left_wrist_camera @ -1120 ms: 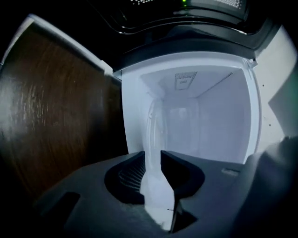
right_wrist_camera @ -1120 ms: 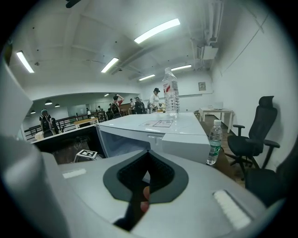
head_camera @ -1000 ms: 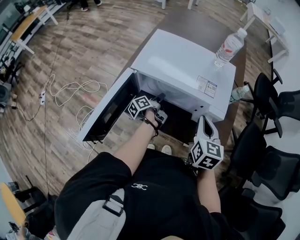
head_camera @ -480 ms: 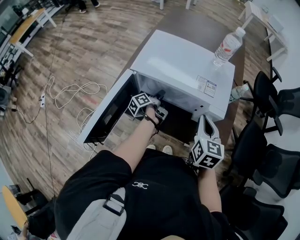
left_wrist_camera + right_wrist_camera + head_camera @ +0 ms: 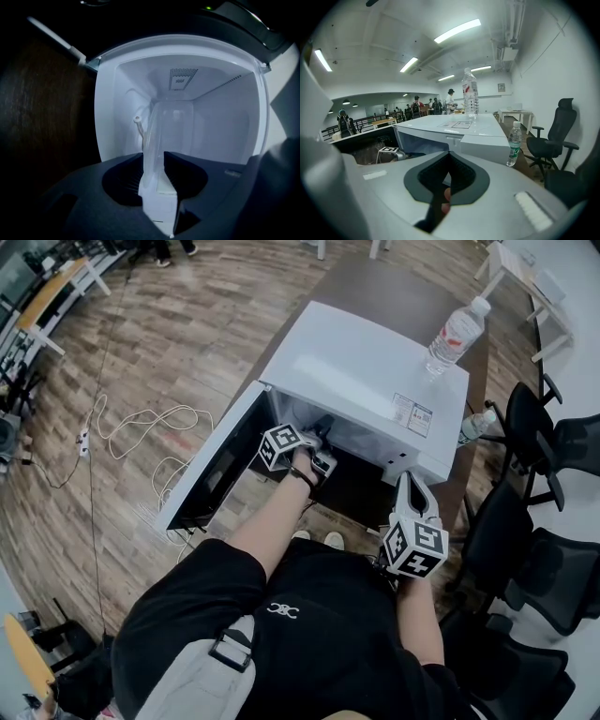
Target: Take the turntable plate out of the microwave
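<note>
The white microwave [image 5: 366, 362] stands with its door [image 5: 211, 465] swung open to the left. My left gripper [image 5: 153, 161] reaches into the cavity, and in the head view its jaws are hidden under the roof. The clear glass turntable plate [image 5: 171, 126] shows edge-on between its dark pads [image 5: 185, 176] and fills the narrow gap, touching both. These jaws are easing open. A small white peg [image 5: 137, 120] sticks out beside the plate. My right gripper [image 5: 410, 482] hangs shut and empty before the microwave's right front corner [image 5: 449, 154].
A water bottle [image 5: 457, 334] stands on the microwave's top and a second one [image 5: 478, 427] on the dark table [image 5: 375, 282] to its right. Black office chairs [image 5: 525, 549] crowd the right side. Cables [image 5: 141, 423] lie on the wooden floor at the left.
My left gripper has slid a little deeper into the microwave cavity. The right gripper has stayed where it was.
</note>
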`<state>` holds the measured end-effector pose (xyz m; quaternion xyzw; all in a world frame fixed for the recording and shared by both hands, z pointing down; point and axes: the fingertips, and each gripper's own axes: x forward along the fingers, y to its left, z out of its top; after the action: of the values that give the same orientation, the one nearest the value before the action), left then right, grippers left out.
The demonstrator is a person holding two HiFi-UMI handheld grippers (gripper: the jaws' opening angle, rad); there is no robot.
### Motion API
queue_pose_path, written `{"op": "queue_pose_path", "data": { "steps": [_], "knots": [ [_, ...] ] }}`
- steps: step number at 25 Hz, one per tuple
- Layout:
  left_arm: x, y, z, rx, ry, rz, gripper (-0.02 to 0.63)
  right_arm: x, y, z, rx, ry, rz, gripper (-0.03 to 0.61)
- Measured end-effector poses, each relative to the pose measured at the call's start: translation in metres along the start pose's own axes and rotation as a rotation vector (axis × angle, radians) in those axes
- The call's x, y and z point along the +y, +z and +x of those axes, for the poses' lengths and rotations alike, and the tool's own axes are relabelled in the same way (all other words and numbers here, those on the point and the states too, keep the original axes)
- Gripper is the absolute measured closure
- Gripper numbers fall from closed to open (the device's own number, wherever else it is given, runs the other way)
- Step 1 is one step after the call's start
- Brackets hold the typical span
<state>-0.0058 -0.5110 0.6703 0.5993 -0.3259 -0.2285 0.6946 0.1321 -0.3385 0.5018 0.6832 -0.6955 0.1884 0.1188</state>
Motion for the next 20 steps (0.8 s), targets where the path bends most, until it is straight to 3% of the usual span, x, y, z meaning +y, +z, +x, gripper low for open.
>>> {"op": "queue_pose_path", "data": {
  "steps": [5, 9, 14, 17, 19, 20],
  "knots": [
    [-0.008, -0.002, 0.008, 0.008, -0.064, -0.005, 0.476, -0.001, 0.001, -0.002, 0.003, -0.004, -0.013, 0.569],
    [-0.01, -0.011, 0.019, 0.065, -0.057, 0.044, 0.469, -0.004, 0.001, -0.006, 0.004, -0.015, -0.021, 0.569],
    [-0.014, -0.023, 0.035, 0.092, -0.073, 0.021, 0.46, -0.013, 0.001, -0.009, 0.005, -0.033, -0.026, 0.569],
    [-0.014, -0.023, 0.041, 0.077, -0.069, 0.02, 0.488, -0.02, 0.001, -0.012, 0.006, -0.045, -0.025, 0.569],
    [-0.011, -0.021, 0.042, 0.064, -0.051, 0.015, 0.582, -0.022, 0.0, -0.014, 0.006, -0.049, -0.023, 0.569],
    [-0.009, -0.022, 0.042, 0.062, -0.048, 0.012, 0.586, -0.023, 0.0, -0.014, 0.007, -0.049, -0.023, 0.569]
  ]
}}
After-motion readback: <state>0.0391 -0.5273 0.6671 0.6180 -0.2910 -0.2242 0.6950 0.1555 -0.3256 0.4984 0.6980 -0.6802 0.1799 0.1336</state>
